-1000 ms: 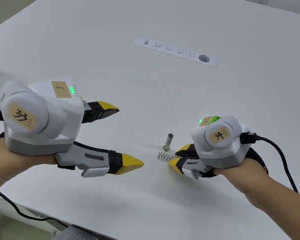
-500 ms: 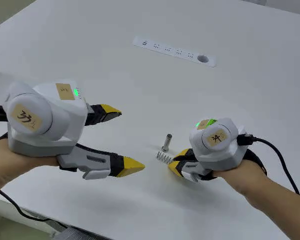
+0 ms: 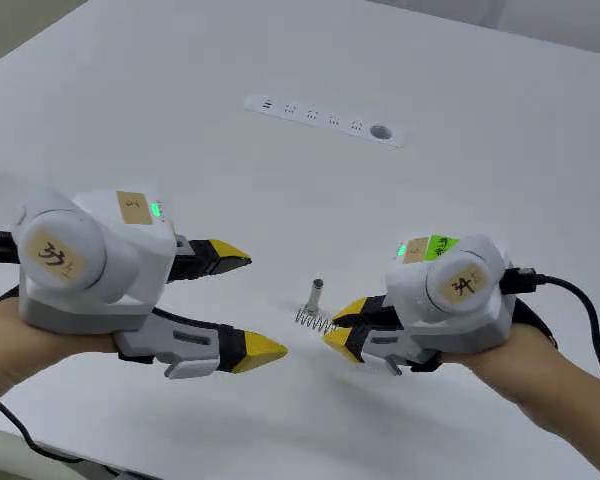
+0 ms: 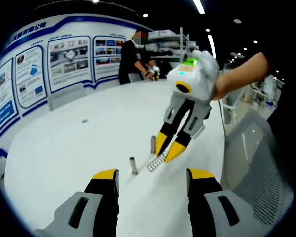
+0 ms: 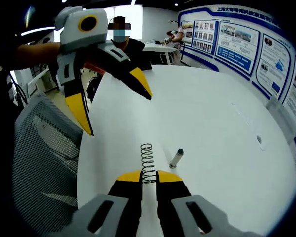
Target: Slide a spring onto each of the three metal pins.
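1. The right tool (image 5: 148, 177) has its yellow-tipped jaws nearly together, clamped on the near end of a spring (image 5: 147, 163).
2. The spring reaches forward from those jaws, low over the white surface (image 3: 180, 100). It seems to lie on the surface, though the views do not settle whether it touches.
3. A short metal pin (image 3: 314, 296) stands upright on the surface just beside the spring's free end. In the right gripper view it sits a little to the right of the coil.
4. In the left gripper view a second pin (image 4: 133, 165) stands nearer the camera, to the left of the spring, with the other pin farther back by the right tool's tips.
5. The left tool (image 3: 248, 302) has its jaws wide apart and holds nothing. It points toward the right tool, with the spring and pin between the 2 tools.
6. A white power strip (image 3: 325, 119) lies on the far part of the surface, well apart from the work.
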`<state>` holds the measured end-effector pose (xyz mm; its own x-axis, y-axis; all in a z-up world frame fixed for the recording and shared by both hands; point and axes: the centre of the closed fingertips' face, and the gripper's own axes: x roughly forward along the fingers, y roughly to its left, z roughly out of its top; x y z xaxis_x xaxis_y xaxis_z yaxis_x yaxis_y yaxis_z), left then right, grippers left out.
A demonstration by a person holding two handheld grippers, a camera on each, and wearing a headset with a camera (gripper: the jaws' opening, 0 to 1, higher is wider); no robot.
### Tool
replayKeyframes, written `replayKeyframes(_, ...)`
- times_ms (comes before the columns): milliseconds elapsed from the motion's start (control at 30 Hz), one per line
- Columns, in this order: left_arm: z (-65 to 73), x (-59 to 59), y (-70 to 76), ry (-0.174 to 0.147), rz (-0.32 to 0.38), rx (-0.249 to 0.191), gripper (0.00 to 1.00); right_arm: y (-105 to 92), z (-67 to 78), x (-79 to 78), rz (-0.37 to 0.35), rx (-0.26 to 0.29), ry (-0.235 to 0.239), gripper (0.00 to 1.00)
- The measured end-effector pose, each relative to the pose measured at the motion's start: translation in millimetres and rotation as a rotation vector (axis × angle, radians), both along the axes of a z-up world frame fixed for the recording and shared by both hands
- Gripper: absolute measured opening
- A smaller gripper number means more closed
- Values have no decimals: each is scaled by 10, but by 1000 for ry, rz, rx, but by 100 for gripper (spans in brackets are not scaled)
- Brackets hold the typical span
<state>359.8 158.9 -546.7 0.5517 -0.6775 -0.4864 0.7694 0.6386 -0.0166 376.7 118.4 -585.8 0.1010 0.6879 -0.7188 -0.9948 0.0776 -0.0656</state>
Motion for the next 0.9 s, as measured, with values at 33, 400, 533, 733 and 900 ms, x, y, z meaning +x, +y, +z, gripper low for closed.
replayKeyframes(33,5,-12,-45,1,-13,-3,55,-18,47,-32,13,0,-4,11)
replayKeyframes(400,62,-158,-425,-11,-131,-7,42,-113,399,-337,127,6,-65,11)
replayKeyframes(533,75,-219,-468,-8,-155,0,31,-125,432,-412,147,11,-63,11)
replayKeyframes(733,126,-277,-521,-10,-186,-5,20,-134,477,-468,170,1,-86,11)
replayKeyframes(900,152,-294,-542,-10,-199,-5,15,-136,520,-509,189,0,-97,11)
